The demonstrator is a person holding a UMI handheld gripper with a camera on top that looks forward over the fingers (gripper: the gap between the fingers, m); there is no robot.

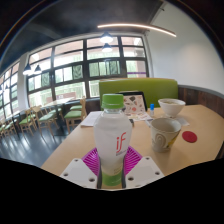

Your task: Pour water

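Between the gripper's (112, 168) two fingers stands an upright bottle (114, 140) with a green cap; its white label reads "if" in red, and its contents cannot be made out. The magenta pads (92, 160) sit against either side of the bottle, the fingers apparently closed on it, partway open. Just beyond, on the wooden table (205, 130), a white cup (165, 133) lies tilted beside a red coaster (190, 136). Farther off rests a white bowl (171, 105), interior unseen.

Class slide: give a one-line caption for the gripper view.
Gripper shut on clear green-capped plastic bottle; two white cups beyond on wooden table.
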